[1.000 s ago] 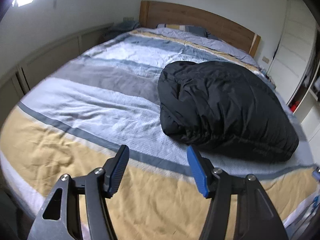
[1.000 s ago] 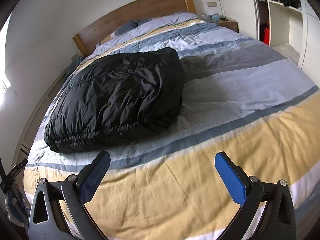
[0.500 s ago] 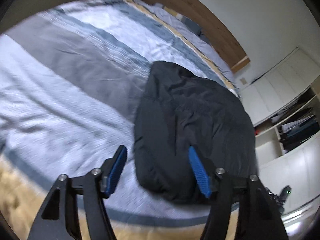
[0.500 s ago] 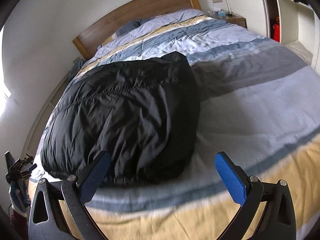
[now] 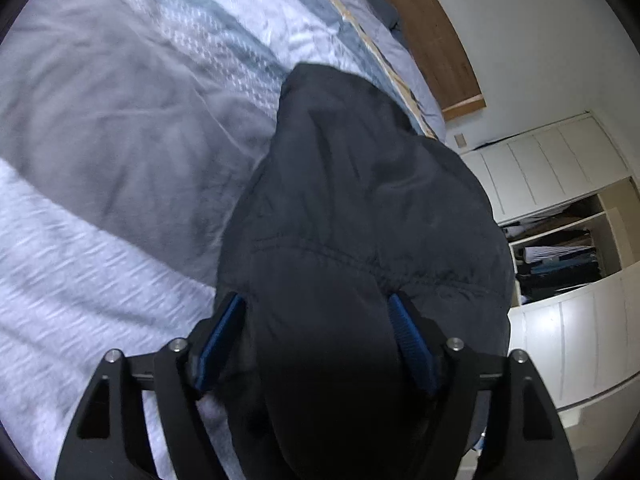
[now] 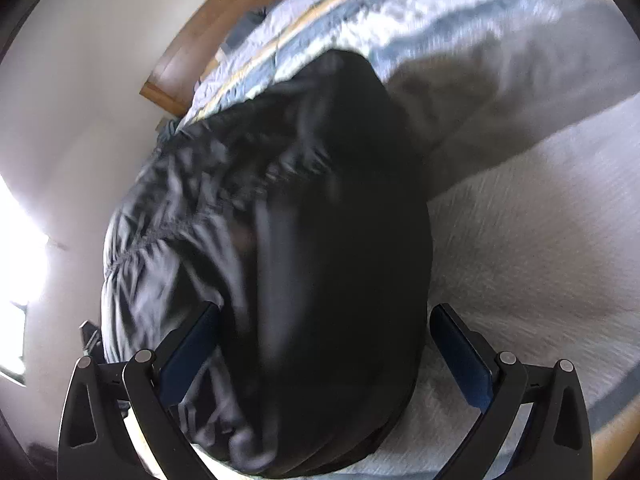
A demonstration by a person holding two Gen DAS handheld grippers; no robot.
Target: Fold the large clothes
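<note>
A black puffy jacket [image 5: 360, 208] lies folded in a bundle on the striped bedspread [image 5: 100, 120]. My left gripper [image 5: 316, 312] is open, its blue pads on either side of the bundle's near end, which fills the gap between them. The jacket also shows in the right wrist view [image 6: 312, 240], blurred. My right gripper [image 6: 324, 320] is open wide, with the jacket's near end between its fingers. Neither gripper is closed on the cloth.
A wooden headboard [image 5: 436, 36] and pillows stand at the far end of the bed. White wardrobe doors [image 5: 560, 168] and open shelves with clothes [image 5: 560, 256] stand to the right. A bright window [image 6: 16, 260] is at the left.
Both grippers moved forward and down from the foot of the bed onto the jacket. Its near end now sits between the fingers of each gripper. Both stayed open.
</note>
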